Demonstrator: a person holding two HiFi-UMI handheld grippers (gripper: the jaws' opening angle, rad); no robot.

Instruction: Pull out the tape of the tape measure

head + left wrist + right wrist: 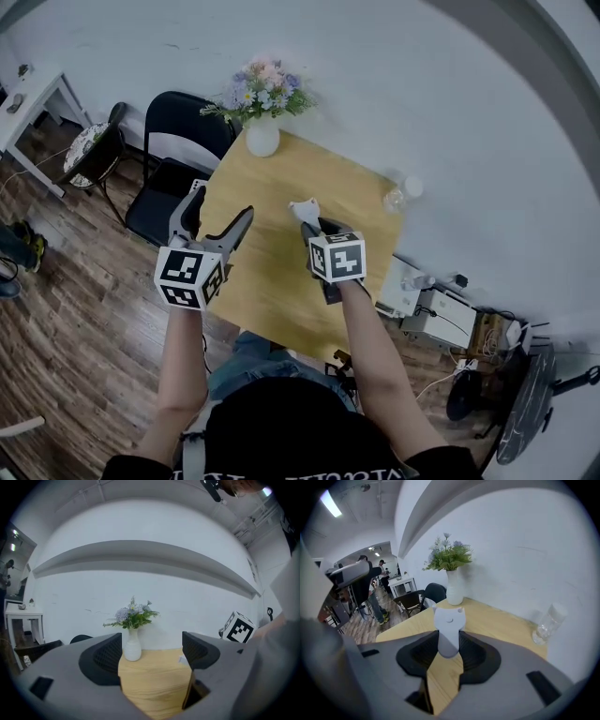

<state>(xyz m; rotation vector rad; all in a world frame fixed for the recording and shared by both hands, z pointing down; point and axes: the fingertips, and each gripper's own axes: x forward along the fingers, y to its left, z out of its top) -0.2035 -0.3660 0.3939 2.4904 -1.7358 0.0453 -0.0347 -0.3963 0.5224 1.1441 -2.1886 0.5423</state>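
Two tongs are up over the wooden surface (272, 281), one in each of your hands. Your right tongs (310, 228) are pinching the tape measure (303, 208): in the right gripper view both ribbed pads press the lower sides of its pale body (449, 625), which stands upright between them with two small ear-like points at its top. Bare wood shows beneath it there, so it hangs clear of the surface (497, 625), and the right tongs (449, 651) tilt downward toward the far side.

Your left tongs (218, 212) are spread wide, and nothing sits between their pads. They lie over the left edge of the surface in the head view, well apart from the tape measure. The left gripper view looks level along them: between the parted jaws of the left tongs (152, 651) you see only the surface (150, 686), with the white vase (132, 646) of flowers (132, 615) at its far edge against the wall. At that view's right, the marker cube (240, 627) of your right tongs shows.

Beyond your tongs, the vase (262, 139) stands at the far corner, and a clear bottle (401, 194) stands at the right edge near the wall. A black chair (178, 150) stands on the floor beside the far left edge.
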